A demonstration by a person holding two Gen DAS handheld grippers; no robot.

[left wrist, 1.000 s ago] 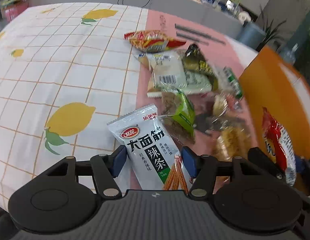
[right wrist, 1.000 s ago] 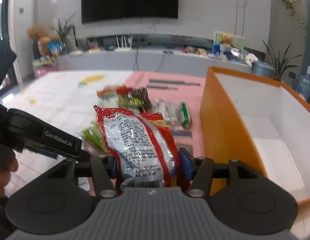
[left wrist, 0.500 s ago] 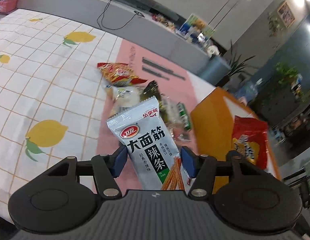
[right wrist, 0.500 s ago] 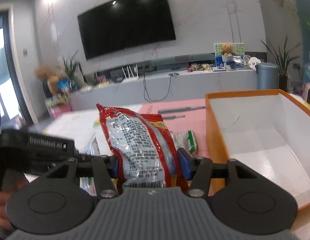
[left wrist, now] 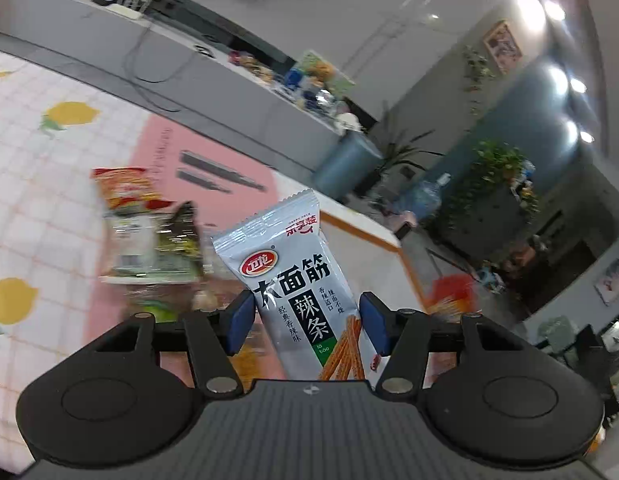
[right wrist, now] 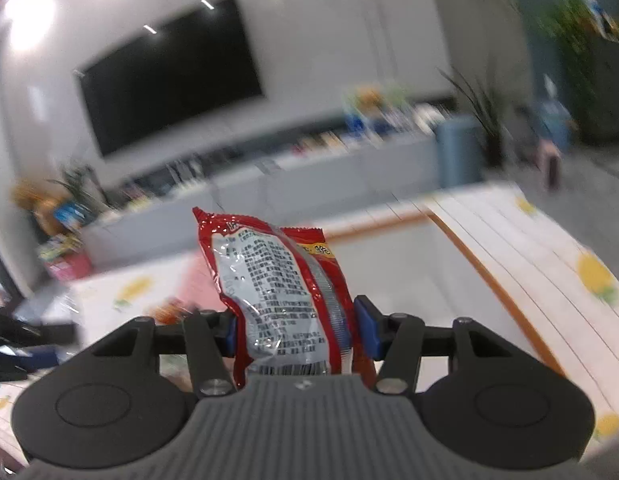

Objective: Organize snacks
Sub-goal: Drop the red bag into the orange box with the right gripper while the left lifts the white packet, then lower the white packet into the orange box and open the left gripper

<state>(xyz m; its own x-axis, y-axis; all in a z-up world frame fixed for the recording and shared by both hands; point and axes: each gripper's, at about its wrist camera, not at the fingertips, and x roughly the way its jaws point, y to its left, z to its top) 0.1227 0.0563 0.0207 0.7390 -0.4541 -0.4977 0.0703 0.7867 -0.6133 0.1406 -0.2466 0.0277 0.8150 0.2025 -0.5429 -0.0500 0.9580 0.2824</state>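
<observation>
the silver packet (left wrist: pixel 293 292) reads "大面筋" in large black characters, with "辣条" in white on a dark panel below and "la tiao" in small letters under that. beside these run "经典香辣味" and "香辣适口 辣而不燥". a red oval logo near its top reads "卫龙". the red packet (right wrist: pixel 281 292) shows fine print and a barcode, too blurred to read.

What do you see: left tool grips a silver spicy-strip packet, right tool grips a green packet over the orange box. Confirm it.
Not green. The right wrist view shows the right tool gripping a red packet over the orange box. The left tool does grip the silver packet.
</observation>
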